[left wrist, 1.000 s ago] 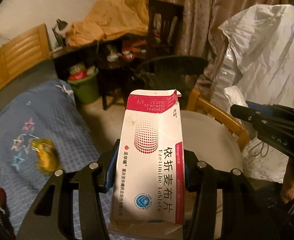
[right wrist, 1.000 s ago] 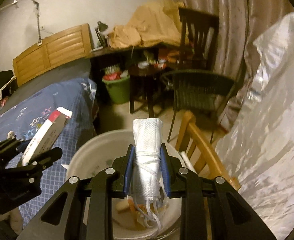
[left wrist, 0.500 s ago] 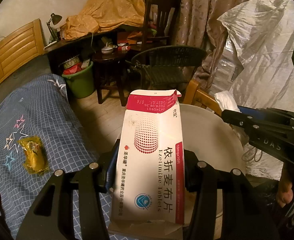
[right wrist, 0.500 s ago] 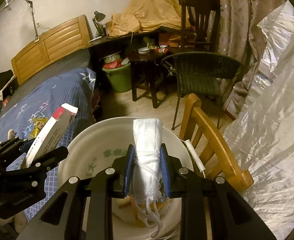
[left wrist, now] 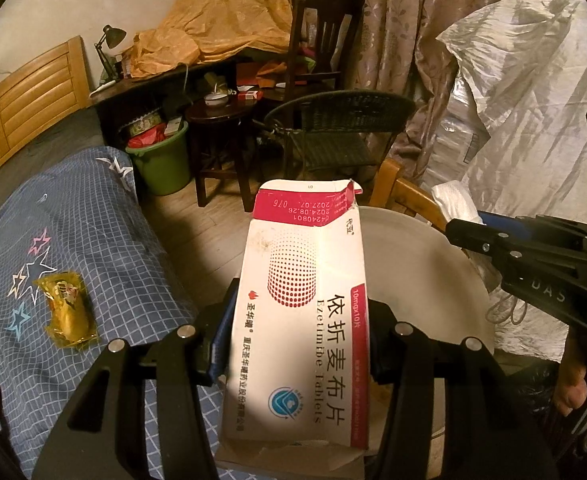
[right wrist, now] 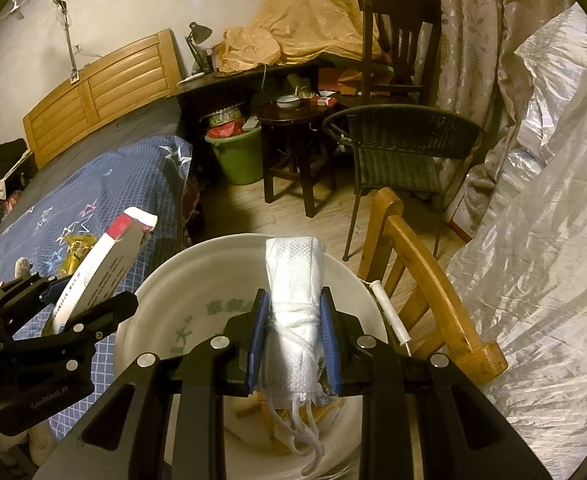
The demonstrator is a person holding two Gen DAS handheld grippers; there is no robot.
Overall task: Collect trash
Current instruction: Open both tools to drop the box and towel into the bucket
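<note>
The medicine carton (left wrist: 297, 312), white with a magenta band and a torn-open top flap, stands in the lower centre of the left wrist view, clamped between the jaws of the left gripper (left wrist: 295, 344), whose blue pads press its two long sides. In the right wrist view the same carton (right wrist: 97, 268) shows at lower left, tilted up and away. The rolled white face mask (right wrist: 295, 312), bound with its own ear loops, sits in the lower centre of that view, pinched by the closed right gripper (right wrist: 293, 340); its strings dangle down over the white basin (right wrist: 165, 292). Both grippers slant downward over this basin, the right one (left wrist: 533, 256) reaching in from the right edge of the left view. Some cardboard scraps lie in the basin's bottom, partly hidden by the mask.

The basin rests beside a wooden chair (right wrist: 425, 276), with wood flooring beyond. At left lies a bed under a blue star-patterned quilt (left wrist: 81, 248), a yellow wrapper (left wrist: 67, 310) lying on it. Farther back stand a green bucket (right wrist: 239, 158), a dark stool (right wrist: 293, 120), a wicker chair (right wrist: 401, 140) and a cluttered desk. Silvery plastic sheeting (right wrist: 541, 220) fills the right side, before curtains.
</note>
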